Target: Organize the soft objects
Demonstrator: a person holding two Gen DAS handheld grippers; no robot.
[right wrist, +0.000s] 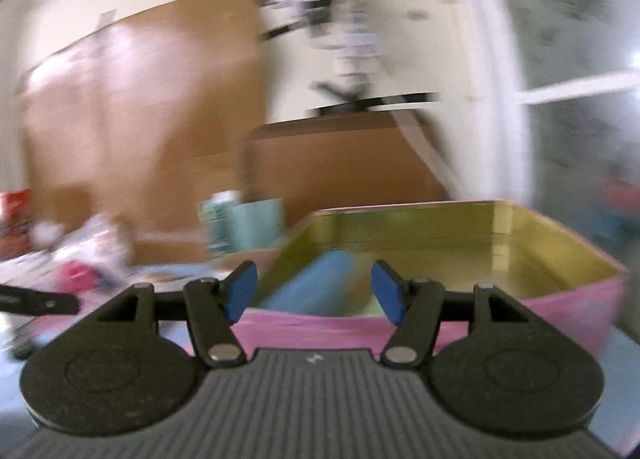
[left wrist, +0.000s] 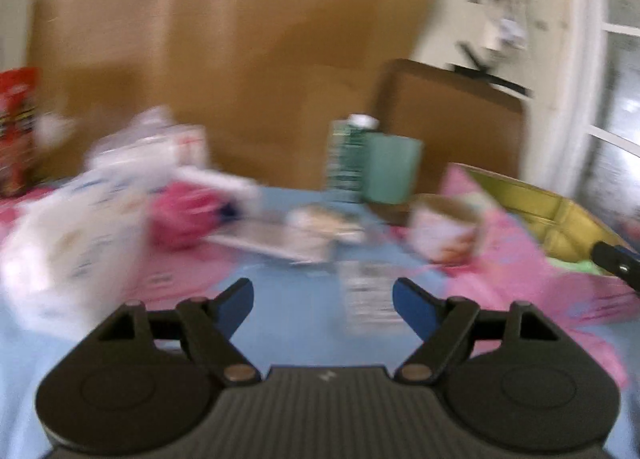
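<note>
Both views are motion-blurred. My left gripper (left wrist: pixel 323 301) is open and empty above the blue and pink cloth (left wrist: pixel 280 299). Ahead of it lie a pink soft bundle (left wrist: pixel 182 215), a large white plastic pack (left wrist: pixel 76 243) and a small flat packet (left wrist: pixel 370 295). My right gripper (right wrist: pixel 314 291) is open and empty, just in front of a pink box with a gold inside (right wrist: pixel 540 299). A blue roll (right wrist: pixel 312 285) lies inside the box. The box also shows at the right of the left wrist view (left wrist: pixel 560 219), with the right gripper's finger (left wrist: pixel 616 259) beside it.
A printed mug (left wrist: pixel 444 229), a green carton (left wrist: pixel 348 159) and a teal container (left wrist: pixel 392 171) stand at the back. A red snack bag (left wrist: pixel 16 131) stands far left. Brown cardboard panels (left wrist: pixel 240 59) line the wall. A window (right wrist: pixel 580 79) is at the right.
</note>
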